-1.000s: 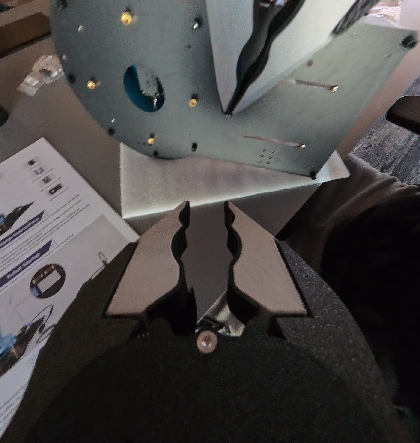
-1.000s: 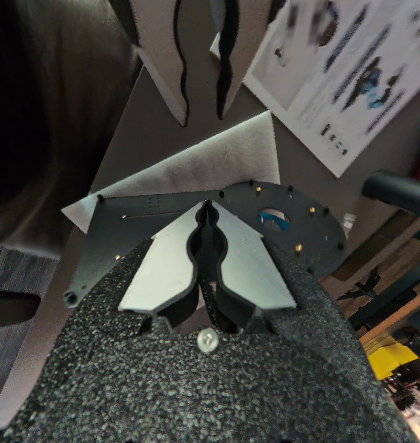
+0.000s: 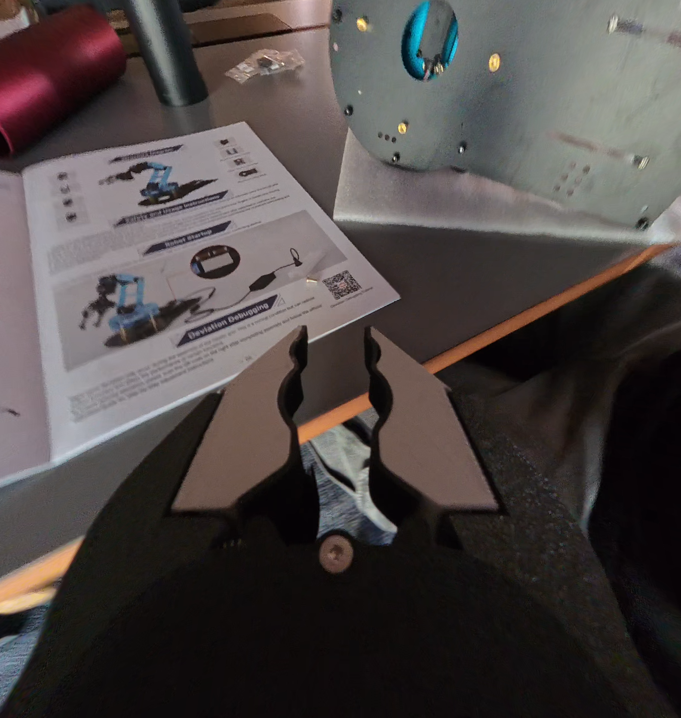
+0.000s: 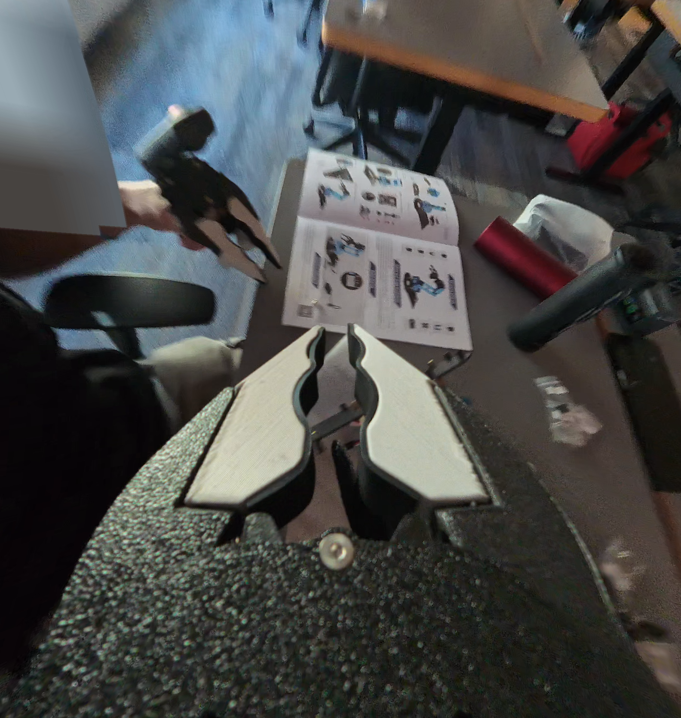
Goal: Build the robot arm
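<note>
My left gripper [image 3: 335, 334] hovers over the near, orange-trimmed edge of the grey surface [image 3: 486, 342], its fingers apart and nothing between them. My right gripper [image 4: 335, 330] hangs just above a dark metal plate [image 3: 544, 97], fingers also parted and clamped on nothing. The plate, studded with brass posts and cut by a round hole showing blue behind it, rests on a sheet of pale foam [image 3: 428, 194] at the surface's near side. Beside it an illustrated booklet [image 3: 199, 248] lies open and flat, with one small brass piece [image 3: 311, 280] loose on the page. Farther back sits a small clear bag [image 3: 265, 64] holding what look like little parts, too blurred to name. Near it stand a grey post [image 3: 167, 50] and a dark red roll [image 3: 39, 74] lying on its side. Beyond the roll is a white bag [image 4: 560, 229]; I cannot tell what it contains.
</note>
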